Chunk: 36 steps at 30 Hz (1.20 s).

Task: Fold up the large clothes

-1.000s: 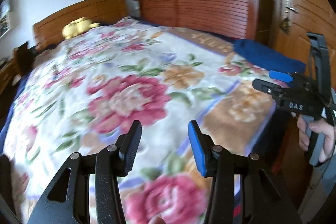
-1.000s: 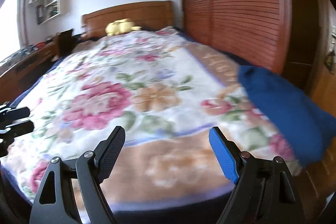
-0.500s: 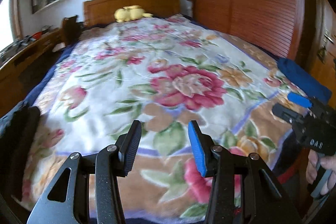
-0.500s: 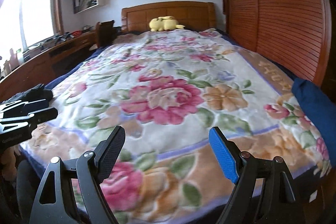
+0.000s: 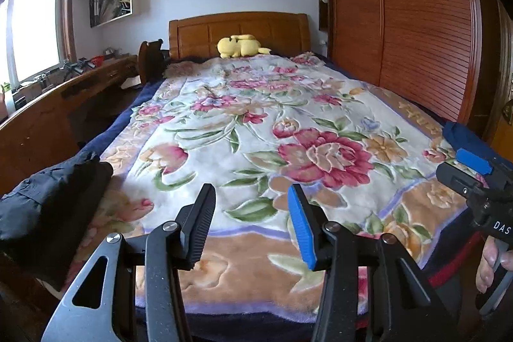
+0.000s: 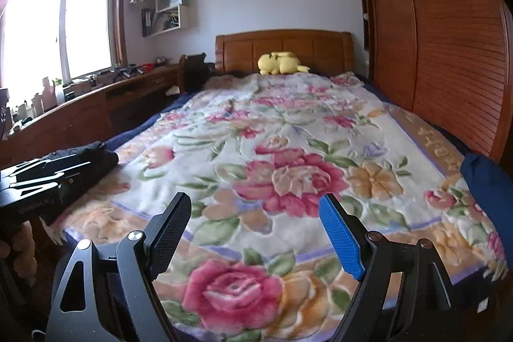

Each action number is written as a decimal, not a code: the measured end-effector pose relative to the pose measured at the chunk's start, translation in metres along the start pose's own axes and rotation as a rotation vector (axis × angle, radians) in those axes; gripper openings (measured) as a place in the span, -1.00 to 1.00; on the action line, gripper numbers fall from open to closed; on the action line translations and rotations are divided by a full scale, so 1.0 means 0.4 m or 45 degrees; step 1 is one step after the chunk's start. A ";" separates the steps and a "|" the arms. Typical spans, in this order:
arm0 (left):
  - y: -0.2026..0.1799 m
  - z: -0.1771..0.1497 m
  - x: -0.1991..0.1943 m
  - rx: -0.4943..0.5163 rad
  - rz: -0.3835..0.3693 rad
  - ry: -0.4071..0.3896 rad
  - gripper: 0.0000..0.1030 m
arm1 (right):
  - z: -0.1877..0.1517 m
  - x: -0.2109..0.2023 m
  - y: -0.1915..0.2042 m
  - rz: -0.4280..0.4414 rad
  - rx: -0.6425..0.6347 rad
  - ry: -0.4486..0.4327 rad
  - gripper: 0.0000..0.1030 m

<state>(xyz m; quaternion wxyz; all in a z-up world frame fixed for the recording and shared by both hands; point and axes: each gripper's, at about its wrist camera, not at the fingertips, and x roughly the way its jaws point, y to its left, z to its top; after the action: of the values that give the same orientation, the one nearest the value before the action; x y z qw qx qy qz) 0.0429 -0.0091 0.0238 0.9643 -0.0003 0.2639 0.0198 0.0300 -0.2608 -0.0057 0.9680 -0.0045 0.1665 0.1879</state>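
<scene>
Both grippers are hanging over the foot end of the bed, and neither has anything in it. The left gripper has its jaws spread with a clear gap between them, just floral blanket showing through. Same story for the right gripper, jaws even wider apart and nothing pinched.

The clothes to fold look like the crumpled black garment, bunched in a heap at the bed's near left corner, sitting on the edge of the plush floral blanket. It's off to the left of the left gripper's jaws, apart from them, not touching. In the right wrist view the same black heap sits behind the left gripper's body, well to the left of the right jaws.

There's also a dark blue folded fabric bundle on the bed's right edge, near the right gripper but not between its fingers.

Far end: a yellow plush toy lies against the wooden headboard. A wall shelf holds stuff too small to make out.
</scene>
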 end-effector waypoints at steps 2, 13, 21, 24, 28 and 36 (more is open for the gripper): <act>0.010 -0.003 -0.012 -0.018 -0.003 -0.014 -0.07 | -0.006 -0.003 0.003 0.001 -0.004 -0.013 0.62; 0.025 -0.014 -0.017 -0.058 -0.012 -0.008 -0.05 | -0.022 0.019 0.000 -0.006 -0.012 -0.016 0.62; 0.024 -0.016 -0.015 -0.058 -0.013 -0.009 -0.04 | -0.019 0.024 -0.002 -0.008 -0.005 -0.021 0.62; 0.024 -0.017 -0.017 -0.068 -0.015 -0.008 -0.04 | -0.018 0.025 -0.004 -0.008 -0.003 -0.023 0.62; 0.025 -0.017 -0.017 -0.064 -0.016 -0.008 -0.04 | -0.017 0.027 -0.005 -0.006 -0.001 -0.023 0.62; 0.024 -0.018 -0.016 -0.064 -0.016 -0.008 -0.03 | -0.017 0.028 -0.004 -0.007 0.000 -0.025 0.62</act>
<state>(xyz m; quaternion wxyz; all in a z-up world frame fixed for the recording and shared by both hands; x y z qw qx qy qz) 0.0333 0.0000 0.0211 0.9650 -0.0264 0.2603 0.0202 0.0381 -0.2587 -0.0157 0.9701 -0.0032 0.1569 0.1853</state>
